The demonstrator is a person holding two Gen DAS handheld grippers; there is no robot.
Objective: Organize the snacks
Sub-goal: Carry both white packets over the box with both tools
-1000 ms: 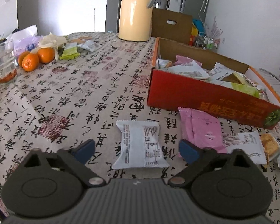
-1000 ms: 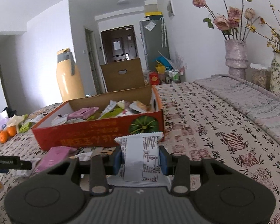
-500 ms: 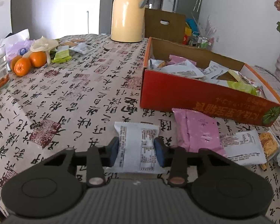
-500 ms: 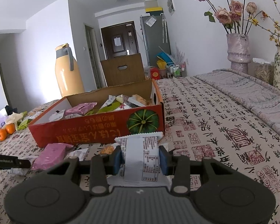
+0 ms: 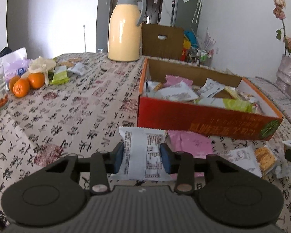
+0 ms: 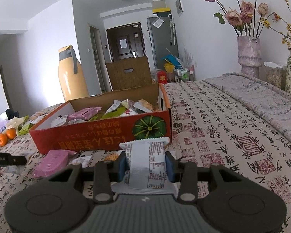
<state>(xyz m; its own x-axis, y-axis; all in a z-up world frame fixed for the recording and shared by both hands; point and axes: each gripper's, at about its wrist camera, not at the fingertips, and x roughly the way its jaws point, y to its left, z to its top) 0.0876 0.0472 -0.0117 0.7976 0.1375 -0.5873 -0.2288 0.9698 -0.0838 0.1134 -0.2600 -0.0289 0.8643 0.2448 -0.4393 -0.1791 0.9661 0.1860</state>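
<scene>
Standing lengthwise, white snack packet (image 5: 142,153), crimped end toward box (image 5: 201,114)

Three oranges (image 5: 27,83); one yellow thermos jug (image 5: 125,30); one red box (image 5: 201,116); two vases (image 6: 250,56); two grippers (image 5: 141,155), each clamping one white packet (image 5: 143,153).

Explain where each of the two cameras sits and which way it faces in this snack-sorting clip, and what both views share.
Left wrist: on the left gripper, looking forward and down across the table; its blue pads clamp a white snack packet.
Right wrist: on the right gripper, facing the room's far door; it clamps another white packet.
Shared: the orange snack box, the yellow thermos, the oranges and the pink packet.
</scene>
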